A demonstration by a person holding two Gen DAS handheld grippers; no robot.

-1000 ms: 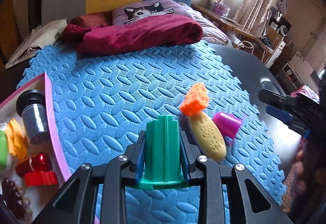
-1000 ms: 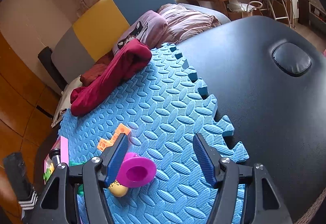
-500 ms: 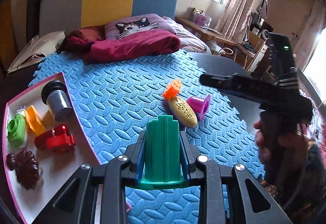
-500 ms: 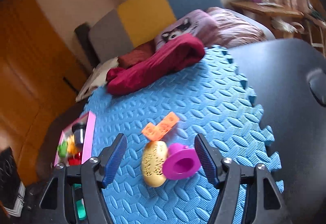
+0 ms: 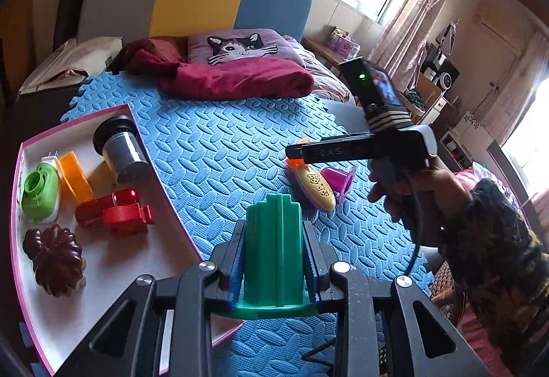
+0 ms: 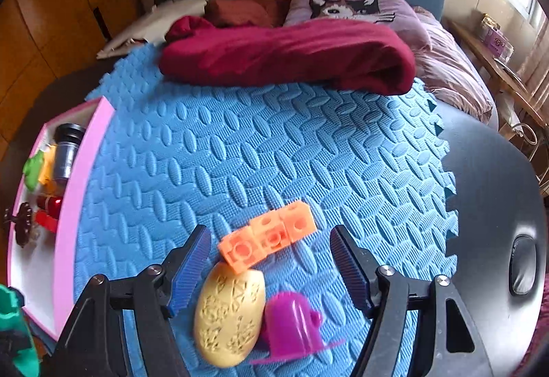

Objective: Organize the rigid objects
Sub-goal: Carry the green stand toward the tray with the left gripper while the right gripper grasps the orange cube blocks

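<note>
My left gripper (image 5: 273, 229) is shut on a green ribbed piece (image 5: 274, 257), held upright above the blue foam mat (image 5: 223, 150) just right of the pink-rimmed tray (image 5: 113, 274). My right gripper (image 6: 270, 234) stands open, pointing steeply down over an orange block (image 6: 271, 239), a yellow patterned oval (image 6: 230, 315) and a magenta cup (image 6: 291, 325) on its side. None of the three touches its pads. In the left wrist view the right gripper (image 5: 291, 152) hangs over the yellow oval (image 5: 314, 186) and magenta cup (image 5: 338, 178), partly hiding the orange block.
The tray holds a grey jar (image 5: 120, 150), a green piece (image 5: 37, 191), an orange piece (image 5: 73, 176), red pieces (image 5: 113, 209) and a brown fluted mould (image 5: 55, 260). A red blanket (image 6: 284, 54) lies at the mat's far edge. Bare black tabletop (image 6: 497, 205) lies to the right.
The left gripper drew back with the green piece, bringing the tray fully into view. The right gripper rolled and swung over the three toys, its jaws a little wider.
</note>
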